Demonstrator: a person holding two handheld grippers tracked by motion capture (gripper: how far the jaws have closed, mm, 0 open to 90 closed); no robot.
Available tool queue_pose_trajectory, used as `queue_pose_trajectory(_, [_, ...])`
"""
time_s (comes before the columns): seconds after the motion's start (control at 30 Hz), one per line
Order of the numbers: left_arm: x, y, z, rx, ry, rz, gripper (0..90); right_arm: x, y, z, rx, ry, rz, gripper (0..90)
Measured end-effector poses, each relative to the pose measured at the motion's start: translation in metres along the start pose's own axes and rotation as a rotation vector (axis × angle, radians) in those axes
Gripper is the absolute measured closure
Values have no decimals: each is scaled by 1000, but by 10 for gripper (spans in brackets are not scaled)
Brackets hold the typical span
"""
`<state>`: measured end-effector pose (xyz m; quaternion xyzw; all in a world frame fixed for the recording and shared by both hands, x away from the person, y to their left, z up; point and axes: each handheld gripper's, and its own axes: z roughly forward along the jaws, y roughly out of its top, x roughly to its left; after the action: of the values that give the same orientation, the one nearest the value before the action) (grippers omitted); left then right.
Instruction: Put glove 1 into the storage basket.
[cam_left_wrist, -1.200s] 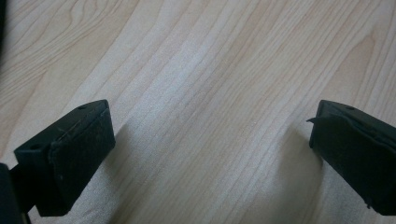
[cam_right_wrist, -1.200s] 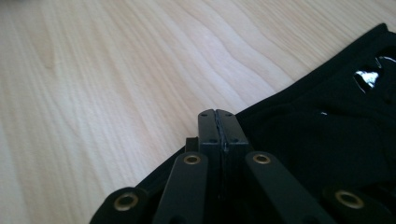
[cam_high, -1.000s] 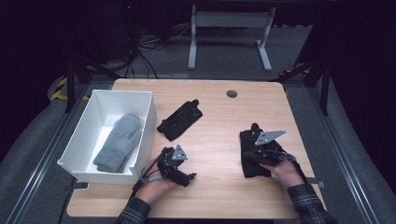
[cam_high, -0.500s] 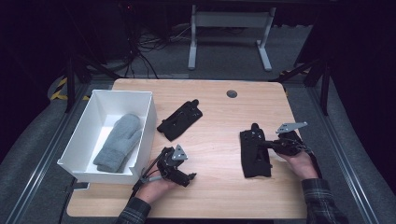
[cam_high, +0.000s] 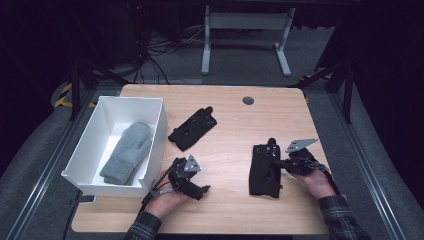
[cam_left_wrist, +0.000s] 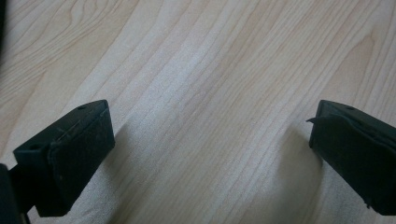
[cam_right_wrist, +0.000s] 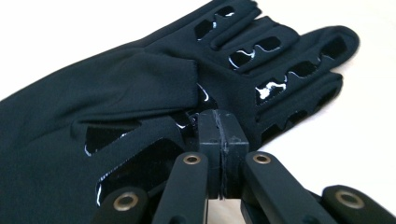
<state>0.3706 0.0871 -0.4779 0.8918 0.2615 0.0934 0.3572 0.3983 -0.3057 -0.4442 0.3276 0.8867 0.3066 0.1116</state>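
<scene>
Right now the right gripper (cam_high: 281, 163) sits at the lower right of the high view, its fingers (cam_right_wrist: 219, 135) pressed fully together with their tips against the edge of the nearer black glove (cam_high: 265, 169). In the right gripper view the closed tips meet the fabric near a fold, but whether any cloth is pinched between them I cannot tell. That glove lies flat on the table (cam_high: 235, 120), right of centre. A second black glove (cam_high: 193, 129) lies near the middle of the table, well apart from the first, and a grey mitten (cam_high: 126, 152) rests inside the white box (cam_high: 160, 125) at the left.

The left gripper (cam_high: 192, 182) rests low at the bottom centre, just beside the box corner; its fingers (cam_left_wrist: 70, 154) stand wide open over bare wood, holding nothing.

The risk, as I judge it, is a false grip: shut fingers at a thin edge may catch a single layer or nothing, so the glove could slip free on lifting, or drag and crumple across the table. If carried toward the box, it could brush the other glove.

Against the earlier frames, the right gripper lay over the glove a second ago, drew out to the right, and now points back in at its right edge. The left gripper, gloves and mitten are unchanged.
</scene>
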Motion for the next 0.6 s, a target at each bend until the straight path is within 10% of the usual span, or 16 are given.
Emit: queue_pose_trajectory(0.6, [0,0,0,0,0,0,4,63,4,5,13,111,-116,900])
